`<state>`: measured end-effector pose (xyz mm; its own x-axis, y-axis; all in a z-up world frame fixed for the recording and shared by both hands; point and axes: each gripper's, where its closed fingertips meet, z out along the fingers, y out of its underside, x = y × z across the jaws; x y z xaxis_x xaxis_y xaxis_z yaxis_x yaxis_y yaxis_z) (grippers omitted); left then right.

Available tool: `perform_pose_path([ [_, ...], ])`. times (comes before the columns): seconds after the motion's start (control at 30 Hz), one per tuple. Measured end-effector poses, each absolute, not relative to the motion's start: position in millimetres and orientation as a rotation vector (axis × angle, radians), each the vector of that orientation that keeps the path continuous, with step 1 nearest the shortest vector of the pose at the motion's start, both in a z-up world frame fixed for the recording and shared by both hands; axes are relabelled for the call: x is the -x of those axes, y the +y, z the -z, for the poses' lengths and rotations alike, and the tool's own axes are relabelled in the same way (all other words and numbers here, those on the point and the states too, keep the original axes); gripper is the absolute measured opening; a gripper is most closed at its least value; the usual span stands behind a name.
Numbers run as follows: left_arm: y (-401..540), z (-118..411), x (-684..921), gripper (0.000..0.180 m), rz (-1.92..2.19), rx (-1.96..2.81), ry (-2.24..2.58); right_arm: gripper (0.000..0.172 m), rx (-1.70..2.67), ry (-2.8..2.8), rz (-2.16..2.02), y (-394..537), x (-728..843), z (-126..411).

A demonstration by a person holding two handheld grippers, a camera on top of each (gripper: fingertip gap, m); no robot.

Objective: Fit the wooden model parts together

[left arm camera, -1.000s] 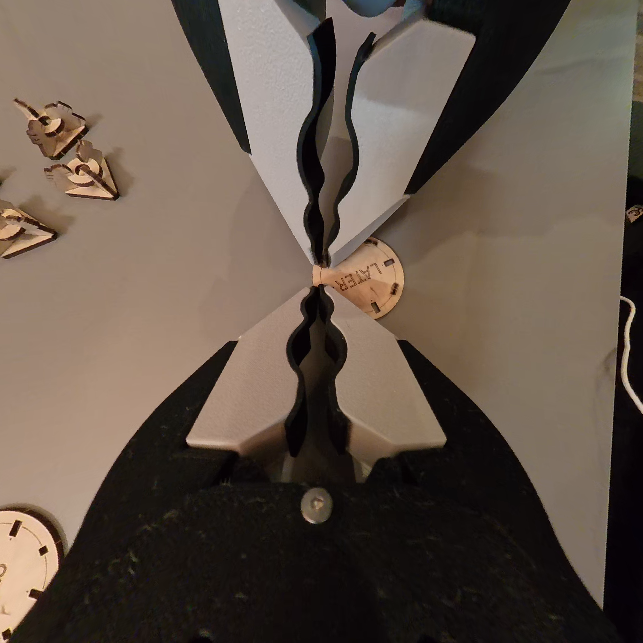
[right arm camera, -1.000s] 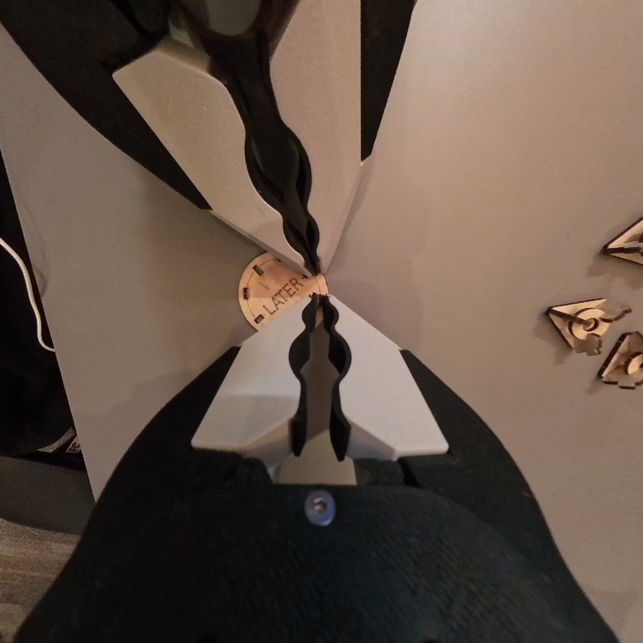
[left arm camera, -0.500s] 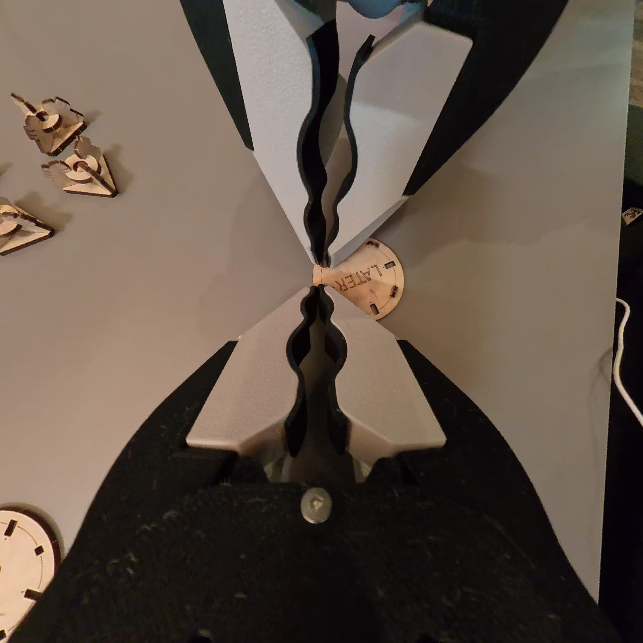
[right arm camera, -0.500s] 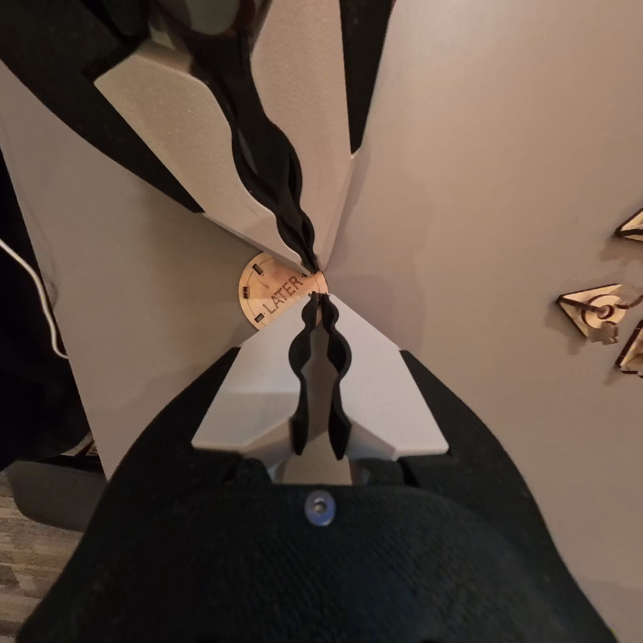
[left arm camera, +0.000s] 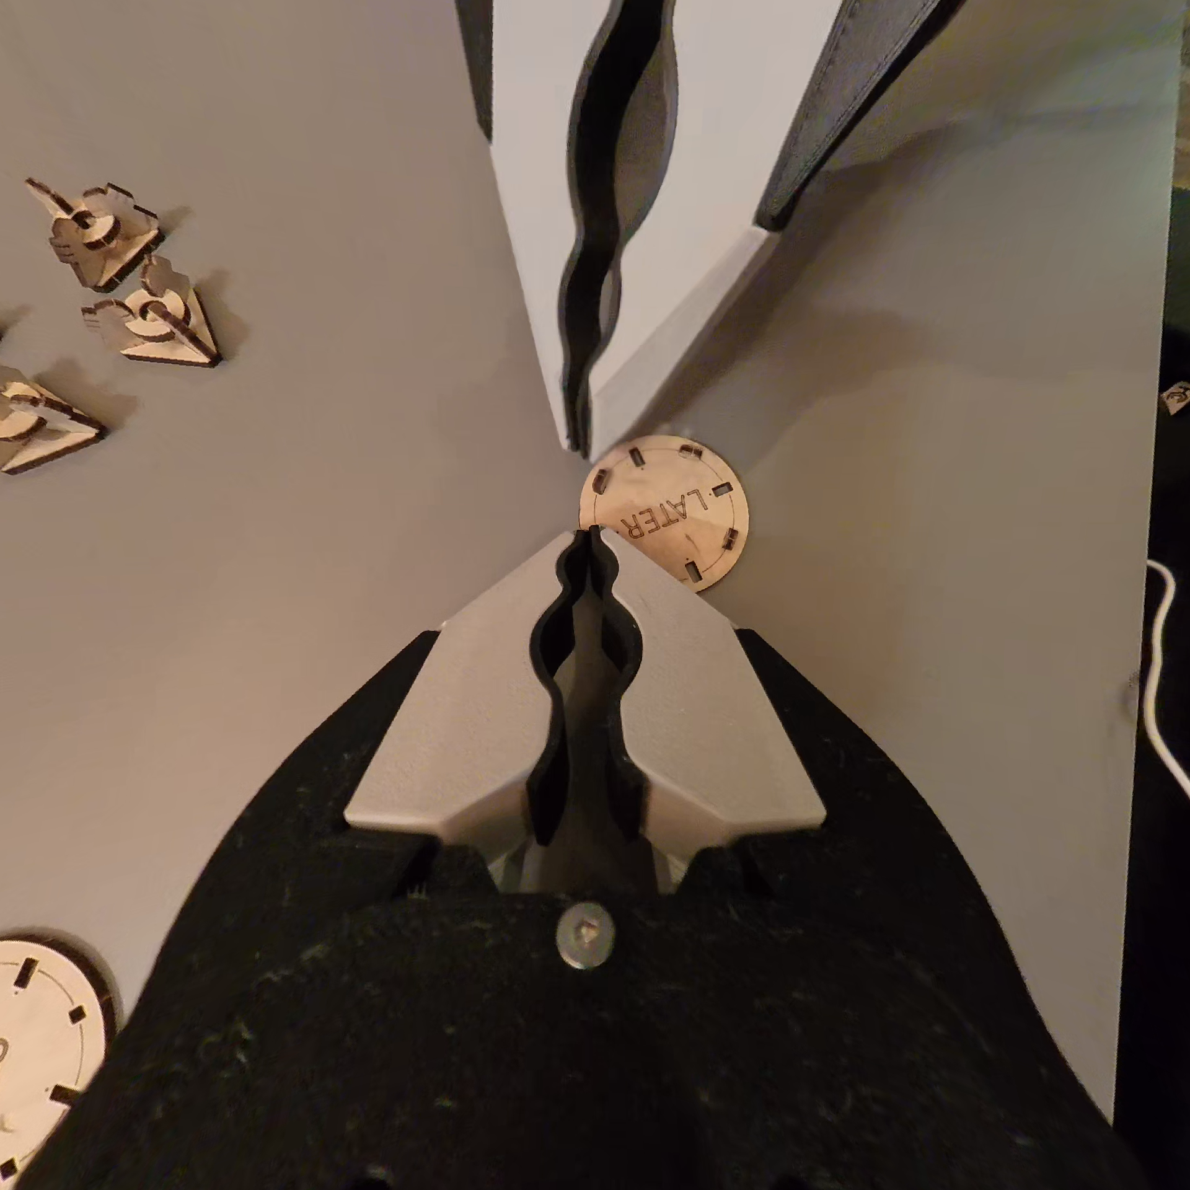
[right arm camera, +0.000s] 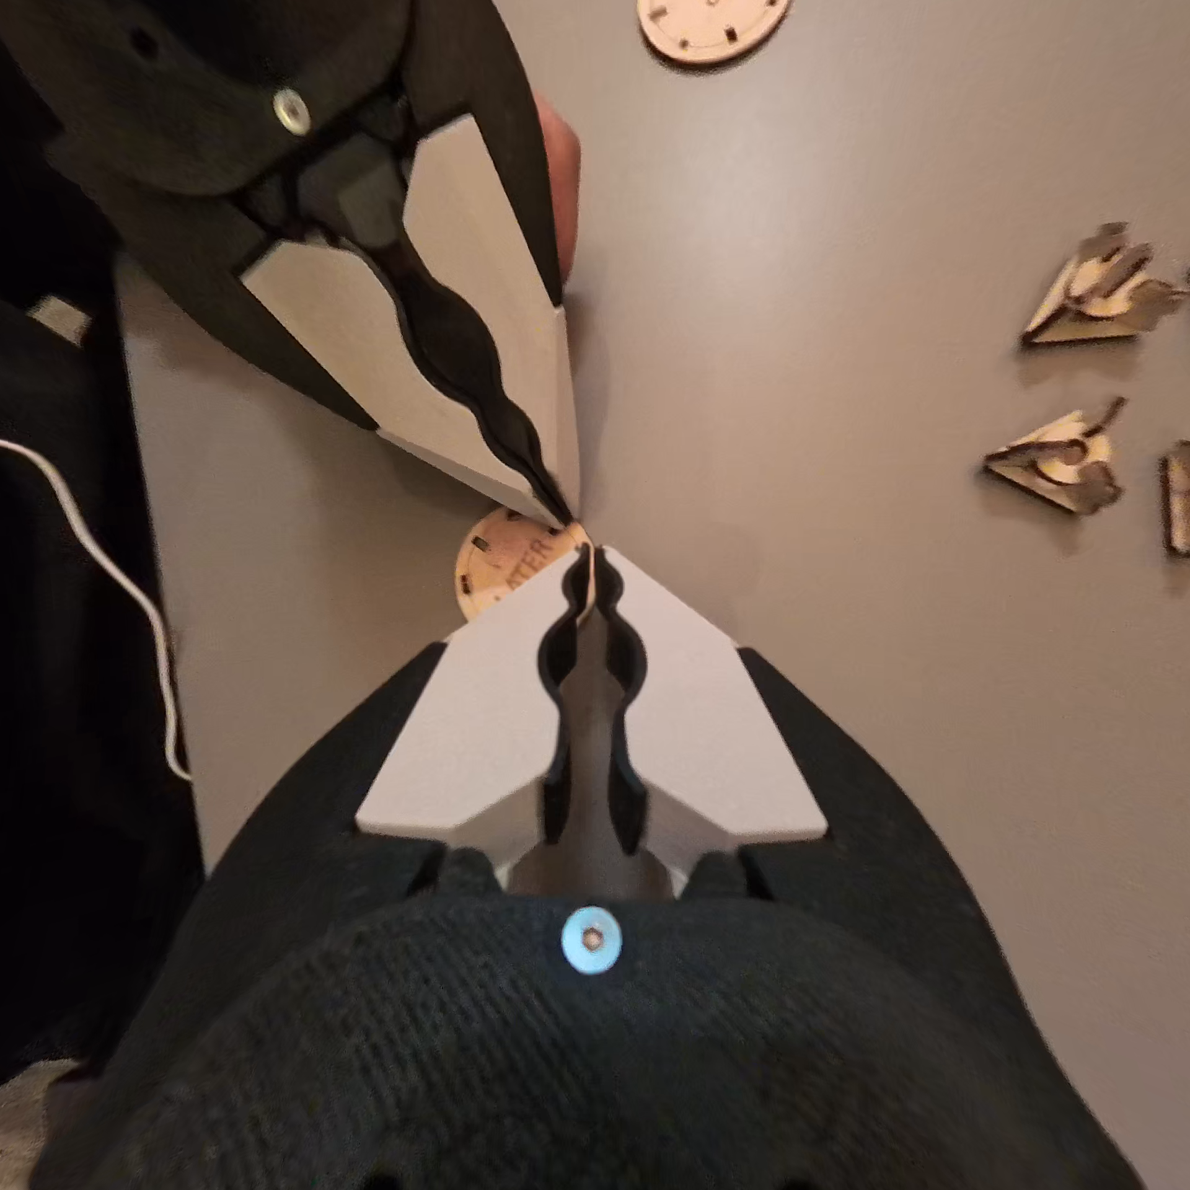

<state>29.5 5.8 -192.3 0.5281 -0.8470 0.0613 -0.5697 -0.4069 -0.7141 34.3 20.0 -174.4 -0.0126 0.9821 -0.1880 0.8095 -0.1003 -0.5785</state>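
The left gripper [left arm camera: 589, 533] is pinching the near-left rim of the engraved wooden disc [left arm camera: 670, 515] over the grey table [left arm camera: 322, 547], while the right gripper [left arm camera: 577, 447] is hanging clenched just beyond its far rim, with triangular wooden pieces [left arm camera: 154, 328] lying well apart at far left.

Craft workshop: laser-cut wooden pieces [left arm camera: 151, 328], grey tabletop [left arm camera: 322, 515]

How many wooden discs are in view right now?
2. One wooden disc lies at the left hand-held gripper's tips; the other wooden disc, partly cropped, sits at the left wrist view's bottom-left corner. More may lie out of view.
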Motion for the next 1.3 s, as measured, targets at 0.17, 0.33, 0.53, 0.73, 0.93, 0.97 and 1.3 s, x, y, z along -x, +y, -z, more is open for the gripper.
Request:
perform_pose_path([
  [0.17, 5.8, 192.4, -29.5, 0.002, 0.571, 2.131, 1.141, 0.000, 1.922, -1.948, -0.679, 17.5, -37.8, 179.7],
  [0.33, 5.9, 192.6, -29.5, 0.002, 0.567, 2.130, 1.142, 0.000, 1.938, -2.008, -0.623, 13.9, -37.9, 188.8],
  [0.53, 6.1, 192.7, -29.2, 0.003, 0.573, 2.135, 1.136, 0.000, 1.902, -1.962, -0.633, 17.9, -31.5, 173.5],
  [0.73, 6.2, 192.8, -29.2, 0.003, 0.572, 2.134, 1.136, 0.000, 1.918, -1.990, -0.634, 11.4, -29.0, 186.7],
  [0.93, 6.2, 192.9, -29.3, 0.003, 0.575, 2.135, 1.136, 0.000, 1.929, -1.924, -0.658, 15.4, -34.0, 171.2],
  [0.97, 6.3, 192.9, -29.3, 0.003, 0.574, 2.135, 1.136, 0.000, 1.931, -1.932, -0.650, 14.2, -35.7, 173.1],
  [1.3, 6.3, 192.9, -29.3, 0.003, 0.578, 2.136, 1.135, 0.000, 2.003, -1.855, -0.630, 28.2, -41.0, 181.7],
])
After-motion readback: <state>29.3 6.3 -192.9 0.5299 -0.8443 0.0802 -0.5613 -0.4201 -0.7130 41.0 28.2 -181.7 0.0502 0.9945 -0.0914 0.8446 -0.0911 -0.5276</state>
